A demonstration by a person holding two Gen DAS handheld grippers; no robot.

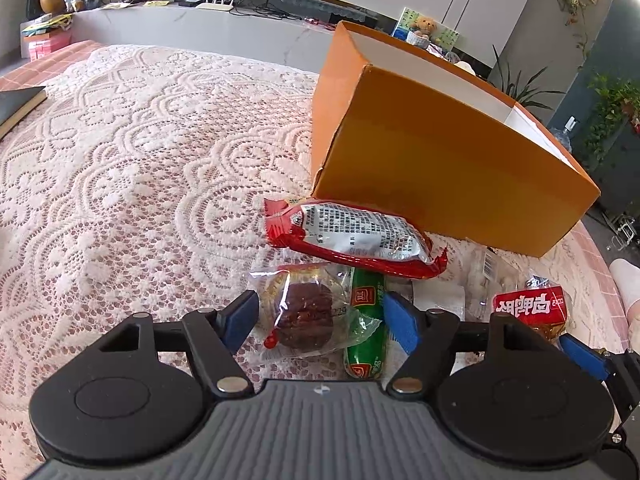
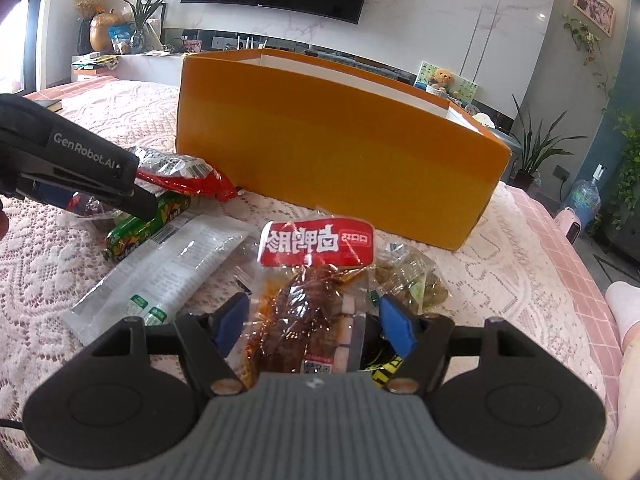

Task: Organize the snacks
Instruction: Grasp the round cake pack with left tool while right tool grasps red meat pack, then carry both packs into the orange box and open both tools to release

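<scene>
An open orange box (image 1: 448, 160) stands on the lace tablecloth; it also shows in the right wrist view (image 2: 332, 160). In front of it lie snacks. My left gripper (image 1: 320, 316) is open, its fingers either side of a clear pack with a brown cake (image 1: 306, 314) and a green sausage (image 1: 366, 336). A red and silver packet (image 1: 356, 236) lies just beyond. My right gripper (image 2: 314, 320) is open around a clear pack of brown meat with a red label (image 2: 316, 280). The left gripper's body (image 2: 76, 168) shows at the left of the right wrist view.
A white flat packet (image 2: 168, 272) and a clear bag of greenish snacks (image 2: 416, 280) lie beside the right gripper. A dark book (image 1: 20, 104) sits at the table's far left. A person's leg (image 2: 628, 320) is at the right edge. A TV counter stands behind.
</scene>
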